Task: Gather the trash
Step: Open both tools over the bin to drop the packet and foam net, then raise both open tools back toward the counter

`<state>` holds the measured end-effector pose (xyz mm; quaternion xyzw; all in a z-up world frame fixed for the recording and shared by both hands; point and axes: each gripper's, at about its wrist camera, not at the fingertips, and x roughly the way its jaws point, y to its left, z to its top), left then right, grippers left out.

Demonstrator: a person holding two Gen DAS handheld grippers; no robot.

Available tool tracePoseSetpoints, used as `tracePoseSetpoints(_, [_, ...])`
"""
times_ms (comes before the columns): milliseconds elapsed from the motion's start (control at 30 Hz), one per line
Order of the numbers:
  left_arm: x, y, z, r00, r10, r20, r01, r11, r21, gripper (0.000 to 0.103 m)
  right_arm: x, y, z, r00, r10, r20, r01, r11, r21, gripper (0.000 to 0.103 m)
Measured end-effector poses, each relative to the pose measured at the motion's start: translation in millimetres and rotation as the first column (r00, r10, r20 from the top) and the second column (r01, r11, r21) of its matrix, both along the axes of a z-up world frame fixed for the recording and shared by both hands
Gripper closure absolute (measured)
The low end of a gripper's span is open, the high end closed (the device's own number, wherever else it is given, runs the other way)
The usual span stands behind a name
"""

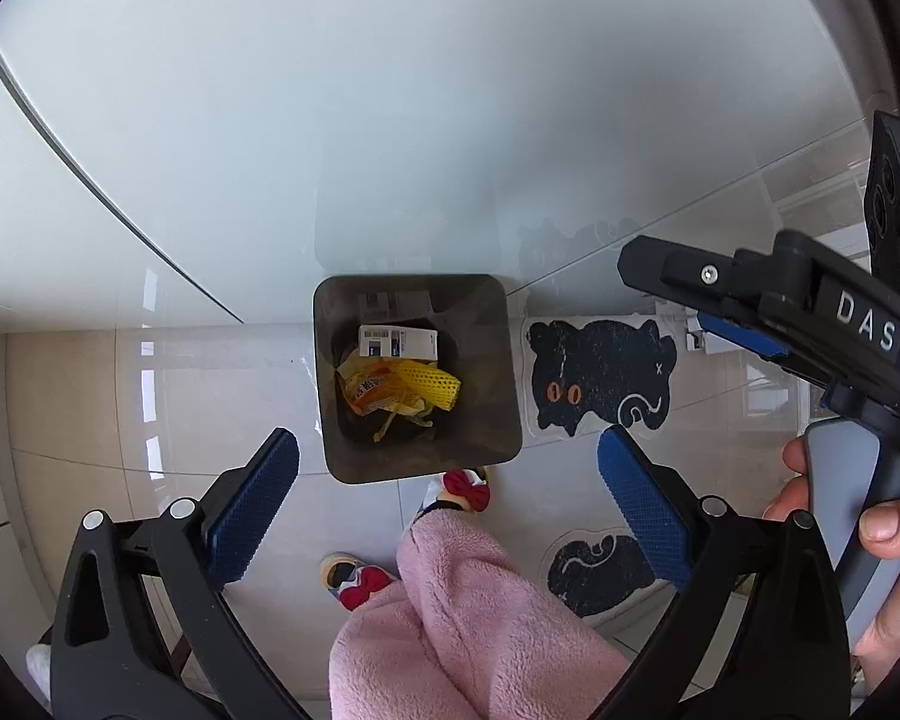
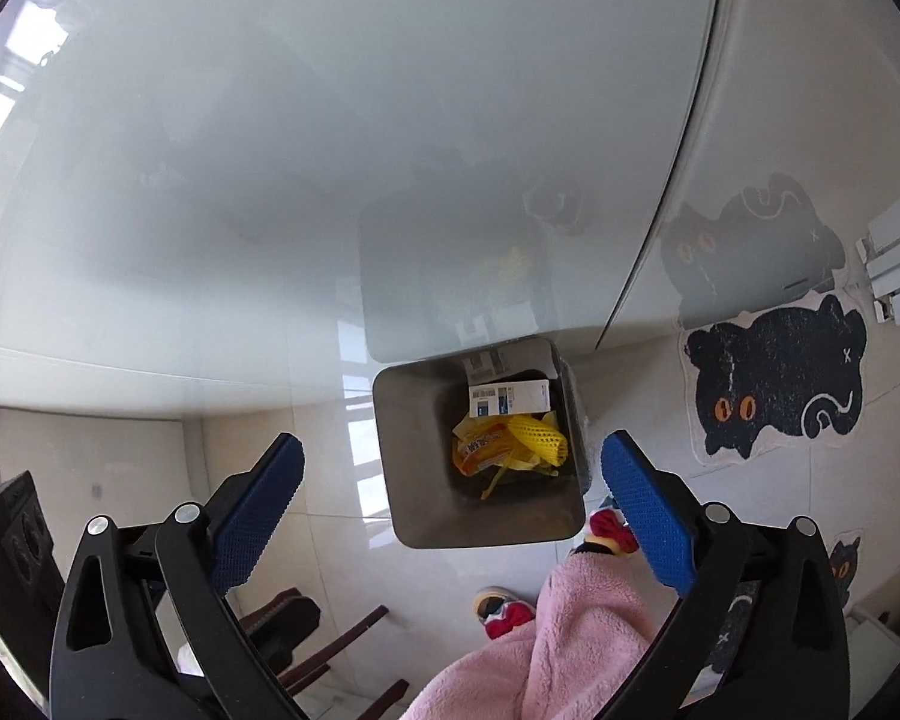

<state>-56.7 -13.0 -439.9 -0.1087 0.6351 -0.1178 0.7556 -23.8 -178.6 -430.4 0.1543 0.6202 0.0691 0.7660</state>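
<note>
Both grippers hang above the bin with their blue-padded fingers spread wide and nothing between them: the left gripper (image 1: pixel 449 474) grips nothing and touches nothing, and the right gripper (image 2: pixel 453 477) is just as wide and just as empty. In the left wrist view the right gripper's body also shows at the right edge, held in the person's hand (image 1: pixel 888 546). The grey trash bin (image 1: pixel 330 420) stands on the pale tiled floor (image 1: pixel 120 396), pushed against the edge of a glossy white glass tabletop (image 1: pixel 330 120) whose rim runs just behind it; in the right wrist view the tabletop seems to overlap the bin's far corner. There is open floor to the bin's left, while a black cat-shaped mat (image 1: pixel 600 378) lies just beside it on the right. The person's pink fleece trouser leg (image 1: pixel 450 612) and slippers with red bows (image 1: pixel 468 489) are right at the bin's near edge. Inside the bin lie a white box with a barcode (image 1: pixel 397 342), a crumpled yellow wrapper (image 1: pixel 369 390) and a yellow foam net (image 1: pixel 432 384), heaped together low down, well below the rim.
</note>
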Motion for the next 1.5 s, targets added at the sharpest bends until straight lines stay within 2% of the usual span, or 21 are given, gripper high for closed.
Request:
tracePoseSetpoints(167, [-8.8,6.5,64.3,0.995,0.012,0.097,-0.012,1.000,0.003,0.008,-17.5,-5.7,70.2,0.994,0.048,0.093,-0.045,0.998,-0.033,0.003])
tracePoseSetpoints(300, [-16.2,13.8,119.2,0.981,0.028,0.193,-0.030,1.000,0.008,0.008,-29.4,-14.3,129.1,0.979,0.079,0.190,-0.068,0.996,-0.062,0.003])
tracePoseSetpoints(533, [-19.5,27.2,195.0,0.945,0.033,0.324,-0.033,0.999,-0.008,0.008,-29.5,-30.8,217.1,0.915,0.120,0.385,-0.079,0.990,-0.120,0.003])
tracePoseSetpoints(700, [-9.5,37.9,234.2,0.915,0.055,0.400,-0.061,0.998,0.002,0.008,-8.2,-42.3,257.9,0.875,0.115,0.470,-0.060,0.989,-0.132,0.003])
tracePoseSetpoints(867, [11.4,49.8,258.7,0.892,0.084,0.444,-0.111,0.993,0.035,0.008,14.1,-46.4,275.4,0.846,0.135,0.515,-0.070,0.987,-0.144,0.003])
tracePoseSetpoints(1067, [40.7,61.9,267.0,0.878,0.137,0.459,-0.179,0.983,0.048,0.008,40.1,-48.9,279.4,0.809,0.238,0.538,-0.128,0.964,-0.234,0.003])
tracePoseSetpoints(1133, [51.2,62.4,264.3,0.877,0.152,0.455,-0.195,0.980,0.047,0.008,49.8,-53.1,276.6,0.805,0.257,0.534,-0.138,0.958,-0.253,0.003])
tracePoseSetpoints(1367, [81.6,61.1,245.9,0.888,0.202,0.413,-0.248,0.967,0.061,0.008,85.6,-79.1,260.1,0.815,0.269,0.513,-0.171,0.958,-0.231,0.003])
tracePoseSetpoints(1500, [94.3,57.0,237.8,0.886,0.223,0.407,-0.278,0.957,0.081,0.008,101.4,-83.3,252.4,0.797,0.318,0.514,-0.228,0.946,-0.233,0.003])
